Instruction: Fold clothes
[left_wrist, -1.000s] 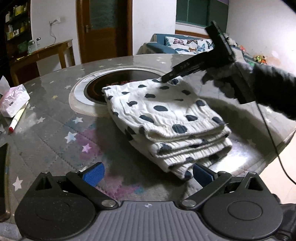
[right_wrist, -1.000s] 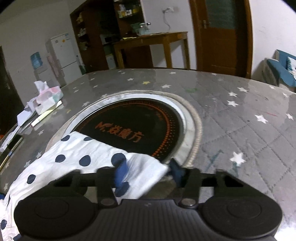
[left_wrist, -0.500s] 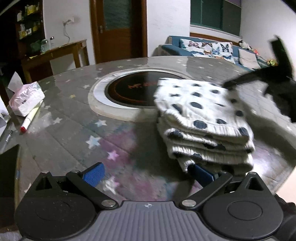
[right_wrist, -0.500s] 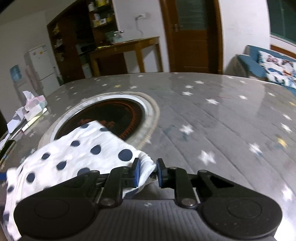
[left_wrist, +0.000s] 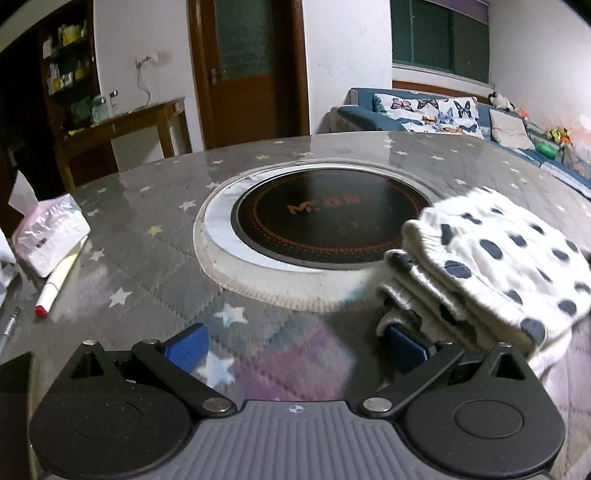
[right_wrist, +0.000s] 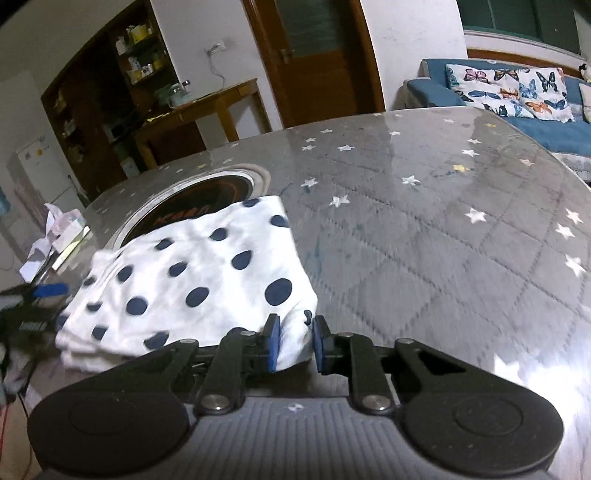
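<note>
A folded white garment with dark blue dots (left_wrist: 509, 266) lies in a thick stack at the right of the left wrist view, on the grey star-patterned table. My left gripper (left_wrist: 295, 347) is open; its right blue pad (left_wrist: 406, 349) sits under the stack's near corner, its left pad is free. In the right wrist view the same garment (right_wrist: 199, 273) lies ahead and left. My right gripper (right_wrist: 294, 343) is shut on the garment's near corner. The left gripper (right_wrist: 40, 295) shows at the far left.
A round black cooktop (left_wrist: 325, 218) is set into the table (right_wrist: 443, 236). A tissue pack (left_wrist: 48, 236) and a red-capped marker (left_wrist: 55, 291) lie at the left. A sofa (right_wrist: 517, 107) and a wooden side table (left_wrist: 122, 129) stand beyond.
The right gripper closed on the garment's corner and pulled the stack to the right, off the cooktop. The left gripper stayed open and followed the stack's near corner.
</note>
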